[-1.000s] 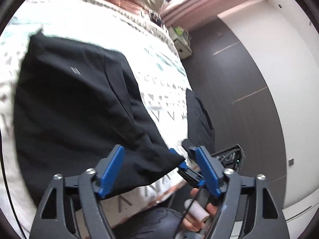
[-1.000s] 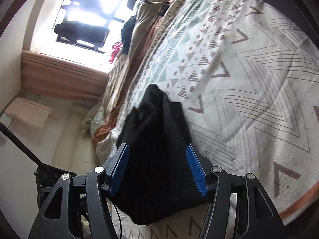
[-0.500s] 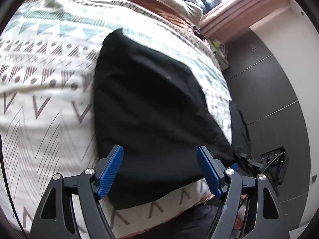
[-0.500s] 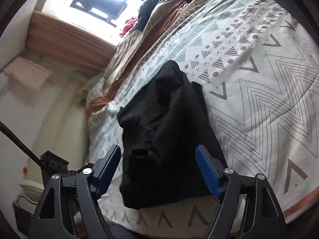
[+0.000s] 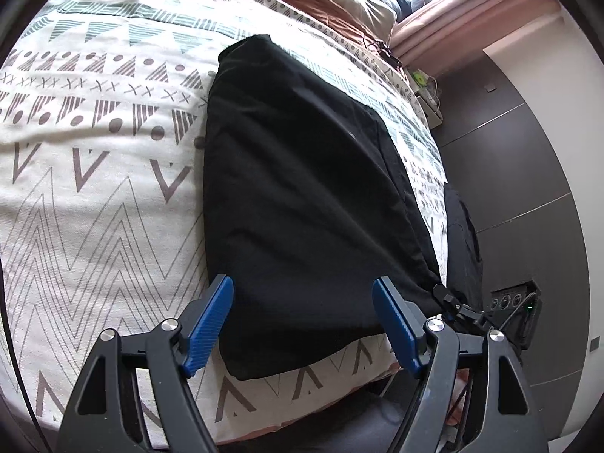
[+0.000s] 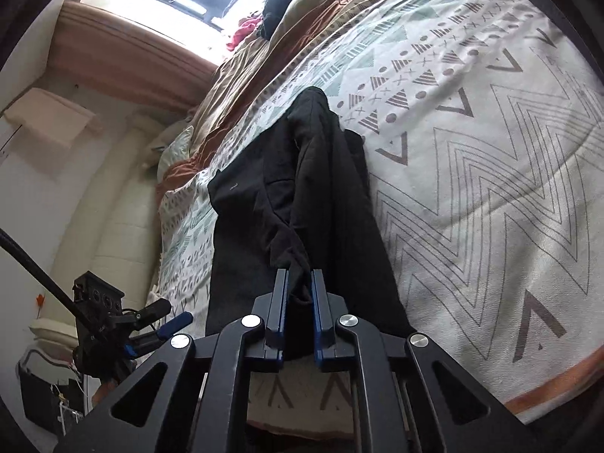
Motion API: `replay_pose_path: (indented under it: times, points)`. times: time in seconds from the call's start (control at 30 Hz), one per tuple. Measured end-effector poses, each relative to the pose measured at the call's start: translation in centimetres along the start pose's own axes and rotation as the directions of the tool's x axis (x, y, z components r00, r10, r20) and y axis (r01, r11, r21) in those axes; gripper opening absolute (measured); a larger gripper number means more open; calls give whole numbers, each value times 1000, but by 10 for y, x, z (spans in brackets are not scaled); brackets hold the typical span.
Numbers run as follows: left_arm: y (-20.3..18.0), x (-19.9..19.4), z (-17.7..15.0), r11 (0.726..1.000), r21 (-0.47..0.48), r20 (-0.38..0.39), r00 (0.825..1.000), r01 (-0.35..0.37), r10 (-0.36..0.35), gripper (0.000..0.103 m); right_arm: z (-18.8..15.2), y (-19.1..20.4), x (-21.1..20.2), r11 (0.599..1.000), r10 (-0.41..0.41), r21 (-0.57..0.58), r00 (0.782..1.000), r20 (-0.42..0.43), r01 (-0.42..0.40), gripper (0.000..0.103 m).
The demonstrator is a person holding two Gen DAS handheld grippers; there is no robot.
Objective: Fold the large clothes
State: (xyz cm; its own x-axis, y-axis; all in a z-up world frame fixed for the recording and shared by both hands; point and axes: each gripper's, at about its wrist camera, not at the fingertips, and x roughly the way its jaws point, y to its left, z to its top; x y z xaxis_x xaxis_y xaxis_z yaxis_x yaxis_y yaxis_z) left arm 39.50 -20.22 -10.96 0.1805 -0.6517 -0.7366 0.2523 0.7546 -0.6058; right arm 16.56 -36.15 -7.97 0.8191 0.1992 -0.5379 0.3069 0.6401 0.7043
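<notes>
Black garment [image 5: 302,196] spread long and flat on the patterned bedspread [image 5: 94,196], near end close to the bed's front edge at 6 o'clock, far end reaching toward 12 in the left wrist view. Right-hand side of the cloth running close along the bed's edge toward 3 o'clock.

Left gripper [image 5: 304,321] hovering over the near end, blue pads [image 5: 209,326] spread wide, nothing pinched, dark fabric showing in the gap beneath. Whether the pads touch the cloth: cannot tell.

Right gripper [image 6: 300,302] closing right now on a bunched fold of the black garment [image 6: 302,188], blue pads nearly together with a ridge of fabric squeezed between them. Cloth drawn up into a crease running from the jaws toward 12 o'clock, looser folds falling off toward 9.

Seen at 8 o'clock in the right wrist view, the left gripper's blue tip [image 6: 175,321]. Seen at 4 o'clock in the left wrist view, part of the right gripper [image 5: 458,307] at the garment's corner.

Rumpled brown bedding [image 6: 264,75] piled at the far end of the bed, toward 12.
</notes>
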Motion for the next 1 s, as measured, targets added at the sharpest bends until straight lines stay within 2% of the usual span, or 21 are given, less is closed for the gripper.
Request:
replay_pose_path:
  times: [0.23,0.4,0.53,0.73,0.77,0.83,0.87,0.9,1.0]
  points:
    - [2,13,2,999,15,-33,999,-38,39,77,-18,-39,9,997,6,75,1000,14,-7,6]
    - [3,14,8,1000,17,-31,999,-20,21,77,-30,-61,18,991,-4,136,1000,12,3,6]
    - [7,16,15,1000,0,-21,1000,-16,16,77,-29,-55,16,992,-20,126,1000,3,19,6]
    - [14,20,36,999,-29,5,1000,-19,19,77,-10,-35,-2,997,1,76,1000,-29,1,13]
    - [15,21,39,999,-34,8,1000,-17,17,77,-5,-32,-4,998,-7,61,1000,-27,9,17]
    - [16,23,46,999,-42,16,1000,-17,18,77,6,-25,-8,999,-21,35,1000,-21,21,41]
    - [17,25,50,999,-47,21,1000,-20,21,77,14,-23,-10,999,-22,30,1000,-21,23,68]
    - [18,26,54,999,-50,24,999,-22,23,77,19,-21,-10,999,-25,26,1000,-19,25,78]
    - [24,33,65,998,-64,34,999,-29,31,77,40,-12,-4,999,-30,-16,999,-31,29,78]
